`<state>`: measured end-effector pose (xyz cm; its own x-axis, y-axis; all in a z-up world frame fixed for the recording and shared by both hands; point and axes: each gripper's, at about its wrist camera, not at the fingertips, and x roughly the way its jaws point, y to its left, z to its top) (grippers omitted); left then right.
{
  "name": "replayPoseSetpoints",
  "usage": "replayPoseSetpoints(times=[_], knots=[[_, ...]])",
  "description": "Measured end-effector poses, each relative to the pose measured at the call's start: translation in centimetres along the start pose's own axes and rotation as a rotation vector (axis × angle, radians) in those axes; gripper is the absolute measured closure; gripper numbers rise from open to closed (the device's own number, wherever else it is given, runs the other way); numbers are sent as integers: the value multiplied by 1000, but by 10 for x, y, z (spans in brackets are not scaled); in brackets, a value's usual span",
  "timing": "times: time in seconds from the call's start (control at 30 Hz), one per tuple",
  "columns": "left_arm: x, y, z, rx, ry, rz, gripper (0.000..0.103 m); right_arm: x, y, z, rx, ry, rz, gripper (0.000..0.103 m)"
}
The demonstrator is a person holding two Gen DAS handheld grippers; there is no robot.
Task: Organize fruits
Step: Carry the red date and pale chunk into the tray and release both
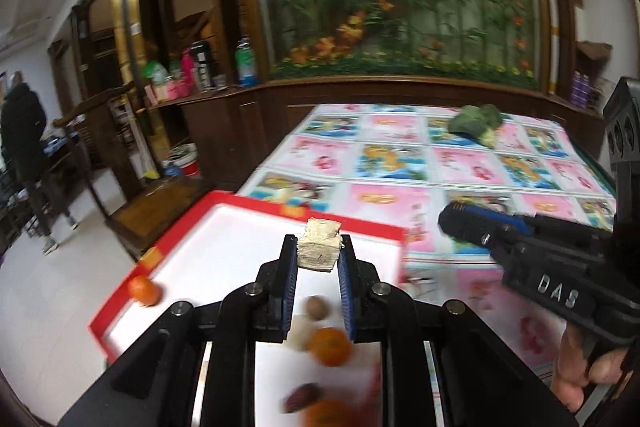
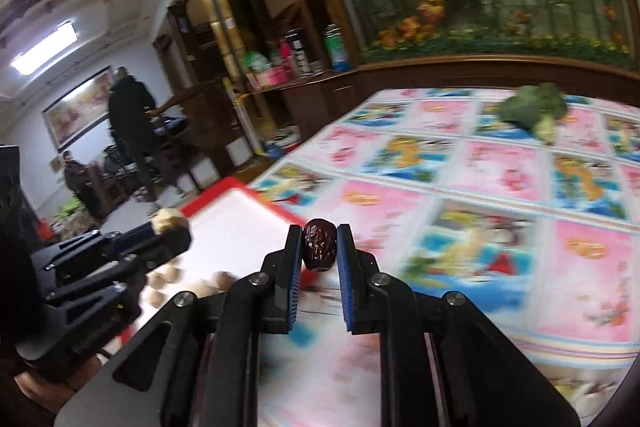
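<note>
My left gripper [image 1: 319, 254] is shut on a pale beige chunk [image 1: 320, 245] and holds it above a white tray with a red rim [image 1: 248, 205]. Oranges [image 1: 331, 346] [image 1: 145, 290], a brown nut [image 1: 317, 307] and a dark red date [image 1: 302, 397] lie in the tray. My right gripper [image 2: 319, 247] is shut on a dark red date [image 2: 319, 245], held above the table near the tray's right rim [image 2: 280, 207]. The left gripper [image 2: 170, 227] with its chunk shows in the right wrist view; the right gripper [image 1: 460, 223] shows in the left wrist view.
A broccoli head [image 1: 478, 123] [image 2: 534, 109] lies far back on the table's pink and blue patterned cloth [image 1: 460, 163]. Pale round pieces [image 2: 168, 275] lie in the tray. Wooden cabinets and a flower mural stand behind. A person [image 2: 130, 131] stands at the left.
</note>
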<state>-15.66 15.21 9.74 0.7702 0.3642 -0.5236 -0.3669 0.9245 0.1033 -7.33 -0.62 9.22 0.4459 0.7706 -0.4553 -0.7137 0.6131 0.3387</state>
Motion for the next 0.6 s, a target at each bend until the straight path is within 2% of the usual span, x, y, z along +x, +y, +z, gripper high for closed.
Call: replayPoseSetpoints(times=[0.1,0.3,0.6], knots=[[3,20,-6,-32,2,34,85,28,29,-4,2,48,59,84],[15,47,-16,-79,29,66,85,61,67,-15,-44,118,85,84],[25,64,-28,-108,62,75,85,69,66,-29,-80,158,56,84]])
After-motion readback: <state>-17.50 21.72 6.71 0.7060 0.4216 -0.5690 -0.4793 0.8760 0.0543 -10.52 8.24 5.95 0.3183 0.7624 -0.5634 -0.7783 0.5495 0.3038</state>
